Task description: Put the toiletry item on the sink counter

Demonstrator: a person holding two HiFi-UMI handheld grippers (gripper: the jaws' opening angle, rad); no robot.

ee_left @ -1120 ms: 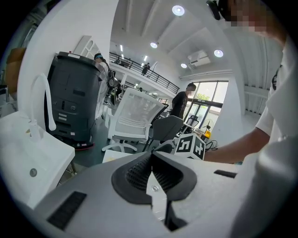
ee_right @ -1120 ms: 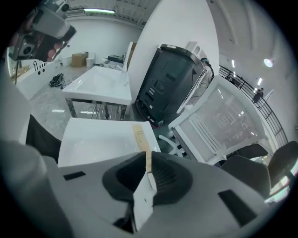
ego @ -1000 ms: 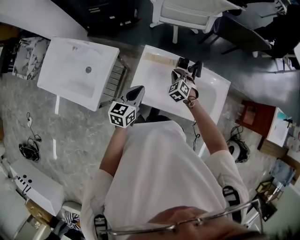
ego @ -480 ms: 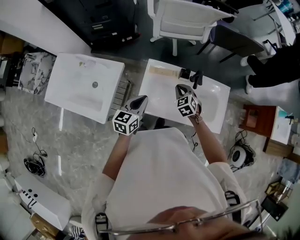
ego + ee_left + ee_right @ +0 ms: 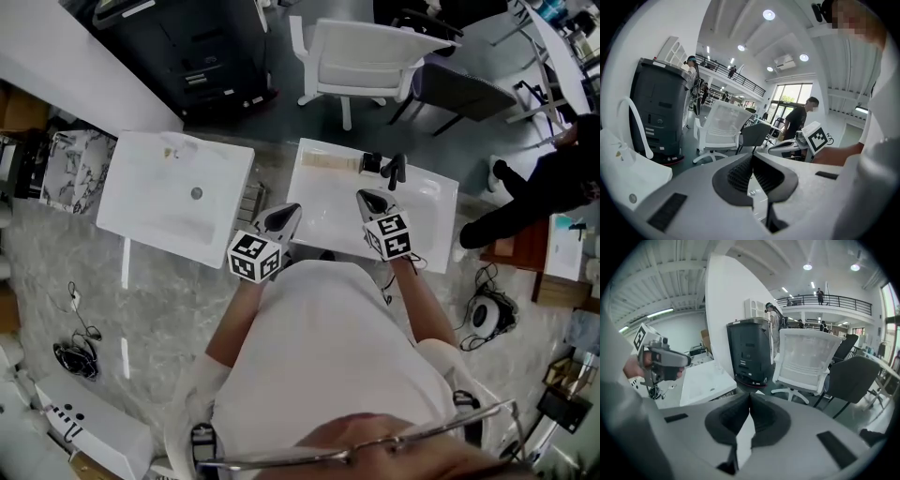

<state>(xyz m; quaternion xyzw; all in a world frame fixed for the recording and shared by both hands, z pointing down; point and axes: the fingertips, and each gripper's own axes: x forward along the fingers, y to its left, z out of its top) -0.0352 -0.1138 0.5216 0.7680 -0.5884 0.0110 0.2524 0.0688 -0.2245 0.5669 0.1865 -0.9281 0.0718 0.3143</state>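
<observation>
Black-and-white marker cube (image 5: pixel 255 257) on left tongs (image 5: pixel 289 212)

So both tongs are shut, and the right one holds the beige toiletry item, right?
No. Both are shut, but the right tongs hold nothing: the right gripper view shows their jaws closed on each other. The beige toiletry item lies on the sink counter, by the faucet.
</observation>
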